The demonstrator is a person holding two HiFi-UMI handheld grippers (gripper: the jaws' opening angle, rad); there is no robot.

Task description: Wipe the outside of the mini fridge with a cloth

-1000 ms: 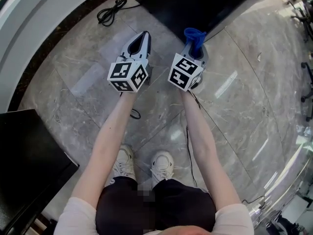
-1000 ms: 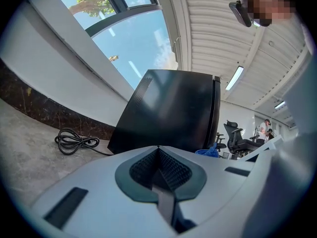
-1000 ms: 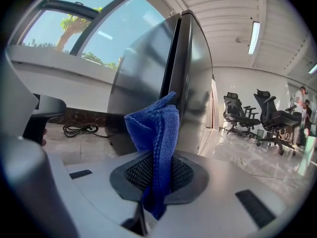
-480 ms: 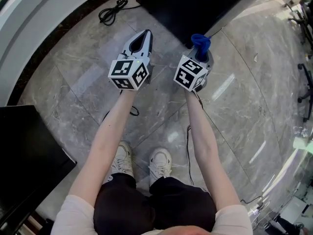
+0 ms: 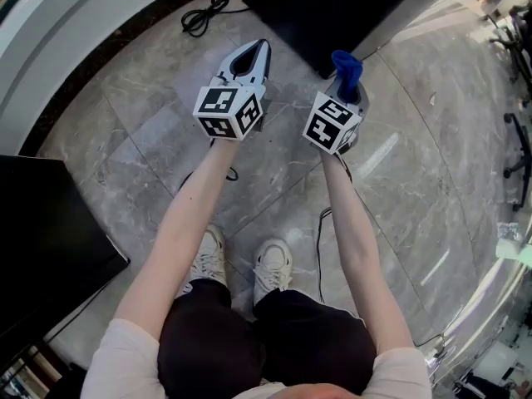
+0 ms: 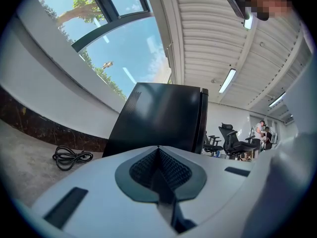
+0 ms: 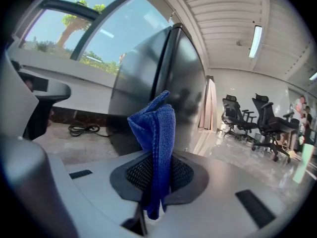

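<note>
The black mini fridge (image 5: 332, 7) stands on the marble floor at the top of the head view; its dark front fills the middle of the left gripper view (image 6: 158, 118) and its glossy side the right gripper view (image 7: 163, 88). My right gripper (image 5: 347, 80) is shut on a blue cloth (image 7: 156, 143), which sticks up between the jaws and points at the fridge's near corner; the blue cloth (image 5: 346, 66) is a short way from that corner. My left gripper (image 5: 254, 56) is shut with nothing in it, just short of the fridge.
A coiled black cable (image 5: 202, 15) lies on the floor left of the fridge by the curved wall base. A black cabinet (image 5: 41, 239) stands at the lower left. Office chairs (image 7: 262, 123) and people are far off to the right.
Both grippers have moved forward and a little right, closer to the fridge. The cloth stays clamped in the right gripper.
</note>
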